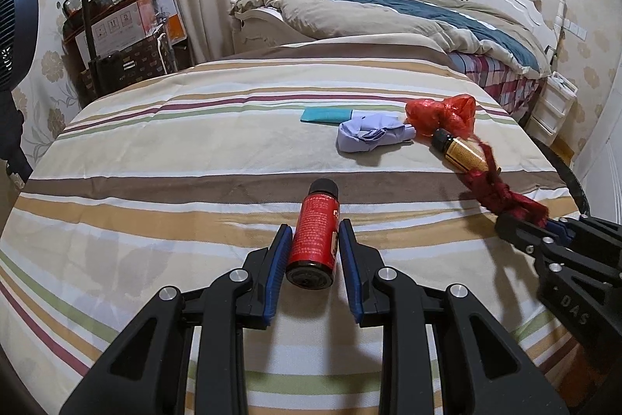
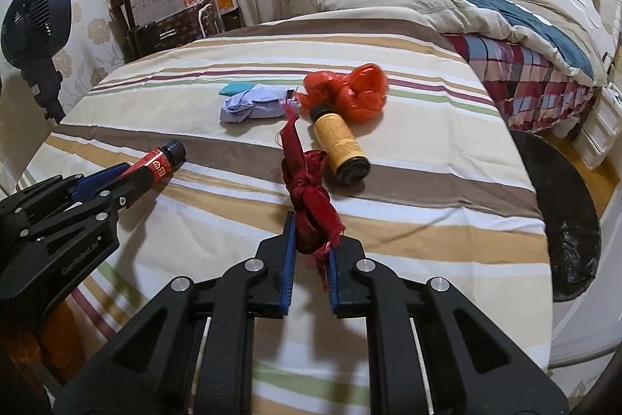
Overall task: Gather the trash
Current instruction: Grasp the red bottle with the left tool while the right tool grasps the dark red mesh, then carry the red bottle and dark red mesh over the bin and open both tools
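My left gripper (image 1: 315, 232) is shut on a red bottle (image 1: 314, 236) with a black cap, held above the striped bed; it also shows in the right wrist view (image 2: 155, 168). My right gripper (image 2: 313, 232) is shut on a knotted dark red cloth strip (image 2: 307, 189), also seen from the left wrist (image 1: 497, 189). On the bed lie a yellow bottle (image 2: 340, 146), an orange plastic bag (image 2: 350, 92), a crumpled lilac cloth (image 2: 248, 105) and a teal flat packet (image 1: 326, 114).
The striped bedcover (image 1: 194, 150) spans the front. A black bin with a liner (image 2: 571, 220) stands at the bed's right. A second bed with a rumpled duvet (image 1: 408, 14) lies behind. A fan (image 2: 35, 22) and boxes on a trolley (image 1: 116, 26) stand left.
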`<state>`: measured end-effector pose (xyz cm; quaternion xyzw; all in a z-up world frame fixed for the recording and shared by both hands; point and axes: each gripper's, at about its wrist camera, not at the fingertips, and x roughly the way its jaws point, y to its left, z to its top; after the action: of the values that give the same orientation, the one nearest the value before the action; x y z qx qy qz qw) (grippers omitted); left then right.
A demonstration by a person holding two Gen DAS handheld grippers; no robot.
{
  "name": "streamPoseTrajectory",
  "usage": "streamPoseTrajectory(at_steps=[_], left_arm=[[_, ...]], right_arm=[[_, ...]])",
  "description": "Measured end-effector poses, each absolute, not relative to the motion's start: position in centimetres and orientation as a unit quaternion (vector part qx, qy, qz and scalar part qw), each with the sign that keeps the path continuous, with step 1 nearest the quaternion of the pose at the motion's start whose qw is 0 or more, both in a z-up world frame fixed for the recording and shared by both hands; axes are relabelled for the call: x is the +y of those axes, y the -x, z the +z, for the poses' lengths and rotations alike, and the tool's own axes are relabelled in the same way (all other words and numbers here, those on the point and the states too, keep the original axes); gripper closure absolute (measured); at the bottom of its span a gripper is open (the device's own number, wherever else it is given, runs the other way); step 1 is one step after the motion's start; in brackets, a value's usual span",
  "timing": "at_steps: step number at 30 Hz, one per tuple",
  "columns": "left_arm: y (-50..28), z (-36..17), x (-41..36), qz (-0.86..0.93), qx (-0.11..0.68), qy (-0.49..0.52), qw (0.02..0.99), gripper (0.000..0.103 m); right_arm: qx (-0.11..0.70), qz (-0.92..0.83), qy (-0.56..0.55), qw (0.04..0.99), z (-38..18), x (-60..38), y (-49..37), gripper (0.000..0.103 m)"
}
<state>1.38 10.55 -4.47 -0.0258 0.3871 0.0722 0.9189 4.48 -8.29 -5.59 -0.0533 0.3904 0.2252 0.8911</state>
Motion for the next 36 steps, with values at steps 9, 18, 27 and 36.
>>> streamPoseTrajectory(at_steps=[9, 18, 27, 36], left_arm=[[-1.3, -3.9, 8.8, 0.054, 0.378, 0.023, 0.924, 0.075], [-1.9, -2.6, 5.4, 0.022, 0.359, 0.017, 0.933, 0.075], [-3.4, -1.4, 1.0, -0.016, 0.343, -0.001, 0.939, 0.075], [-5.9, -1.1, -3.9, -0.06, 0.336, -0.011, 0.94, 0.075]], right_arm=[[0.372, 0.191, 0.032, 0.908, -4.1, -11.9, -4.3, 0.09], [0.356, 0.147, 0.007, 0.923, -3.1, -16.2, -4.8, 0.09], [0.338, 0.099, -0.017, 0.936, -2.1, -20.9, -5.2, 0.09], [0.329, 0.049, -0.032, 0.942, -1.9, -25.4, -6.3, 0.09]])
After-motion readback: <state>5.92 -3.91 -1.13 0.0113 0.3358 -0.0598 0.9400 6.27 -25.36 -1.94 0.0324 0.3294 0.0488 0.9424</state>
